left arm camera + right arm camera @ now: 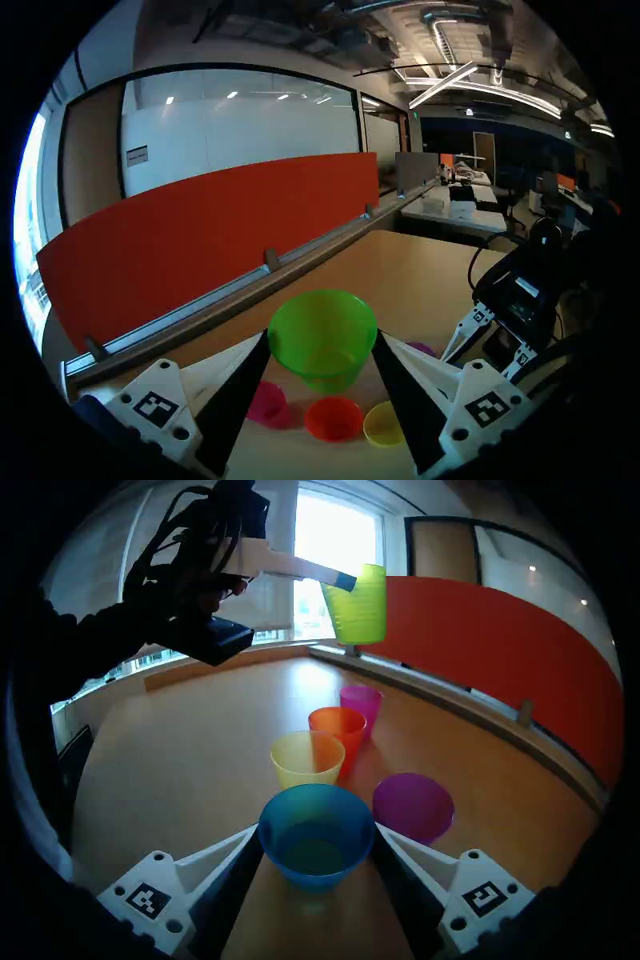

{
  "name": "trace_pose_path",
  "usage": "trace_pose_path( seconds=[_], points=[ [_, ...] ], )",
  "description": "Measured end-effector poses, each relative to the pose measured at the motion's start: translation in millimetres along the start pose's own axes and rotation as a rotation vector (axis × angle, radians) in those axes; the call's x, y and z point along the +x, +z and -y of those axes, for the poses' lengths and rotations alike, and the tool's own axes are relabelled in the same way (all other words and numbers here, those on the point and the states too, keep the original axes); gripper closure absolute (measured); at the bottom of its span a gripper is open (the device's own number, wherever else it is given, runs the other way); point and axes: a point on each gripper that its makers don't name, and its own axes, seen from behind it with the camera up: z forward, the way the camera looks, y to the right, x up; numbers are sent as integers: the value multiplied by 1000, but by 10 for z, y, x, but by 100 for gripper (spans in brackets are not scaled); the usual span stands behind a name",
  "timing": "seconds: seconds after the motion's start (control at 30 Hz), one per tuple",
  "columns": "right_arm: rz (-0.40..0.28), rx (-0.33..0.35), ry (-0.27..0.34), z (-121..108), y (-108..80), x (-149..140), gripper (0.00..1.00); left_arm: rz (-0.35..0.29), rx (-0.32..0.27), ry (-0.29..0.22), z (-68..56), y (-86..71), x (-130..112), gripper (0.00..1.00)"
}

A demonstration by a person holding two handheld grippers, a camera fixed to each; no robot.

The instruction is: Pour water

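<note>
**While the left gripper holds up a translucent green plastic cup, the right gripper clamps a translucent blue plastic cup**

Because both left fingertips press its sides, the green one hangs close to upright, clear of the light wooden desk and out in front of the long orange partition panel. Beneath it, farther from the panel, a small pink plastic cup, an orange plastic cup and a yellow plastic cup stand in a row on the wood. Over to the right gripper view: both fingers squeeze the blue one, low and well away from the panel. Whether it rests on the wood, I cannot tell. What looks like a shallow pool of water lies in its bottom. Just beside it, on the panel side, stands a purple plastic cup. Up high, a hand in a dark sleeve holds the left gripper, the green one raised near the panel's far end.
</note>
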Motion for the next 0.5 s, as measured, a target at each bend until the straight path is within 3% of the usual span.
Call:
trace_pose_path(
  seconds=[0.5],
  points=[
    [-57,-26,-6,-14,-109,263,9,-96,35,-45,47,-244,175,11]
  ],
)
